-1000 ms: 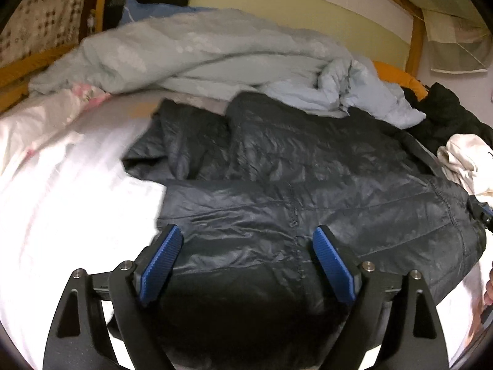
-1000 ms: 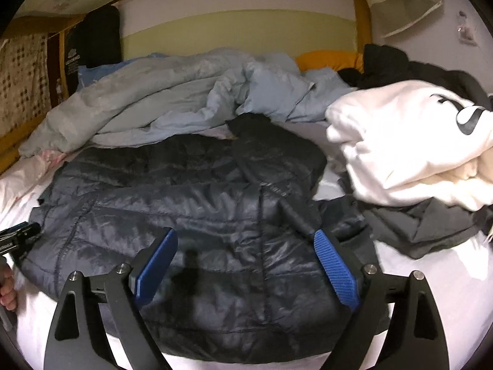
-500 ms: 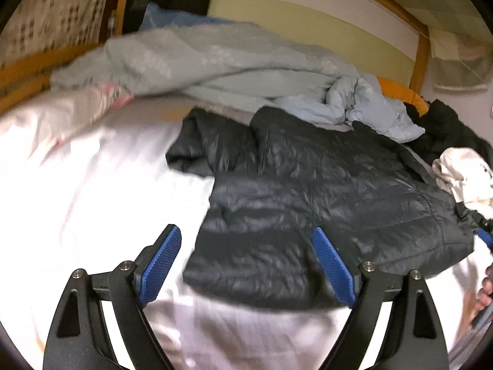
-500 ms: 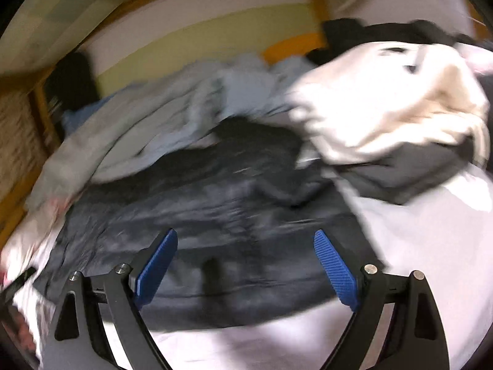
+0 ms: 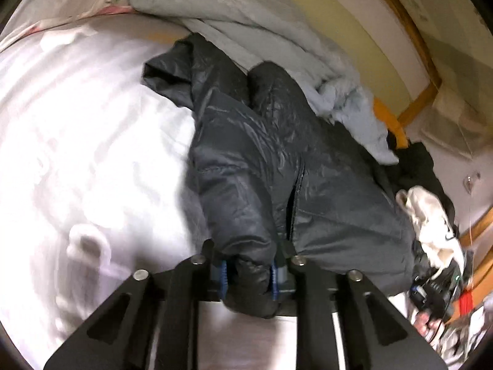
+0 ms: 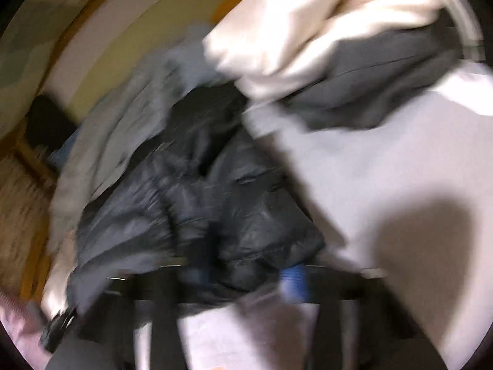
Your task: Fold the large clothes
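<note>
The dark puffer jacket (image 5: pixel 277 166) is spread on the bed (image 5: pixel 92 154) ahead; its hem is being pinched by the closing left gripper (image 5: pixel 248 274) and right gripper (image 6: pixel 252 274). It is judged light, soft, slippery; hem corners suit.

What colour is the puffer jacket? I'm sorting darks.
Dark navy-black puffer jacket; left wrist view shows it best.

I've got the dark puffer jacket (image 5: pixel 277 160) sprawled rumpled across the white bedsheet (image 5: pixel 77 123), shiny quilted fabric, zipper apparently partly open, hem bunched nearest me.
</note>
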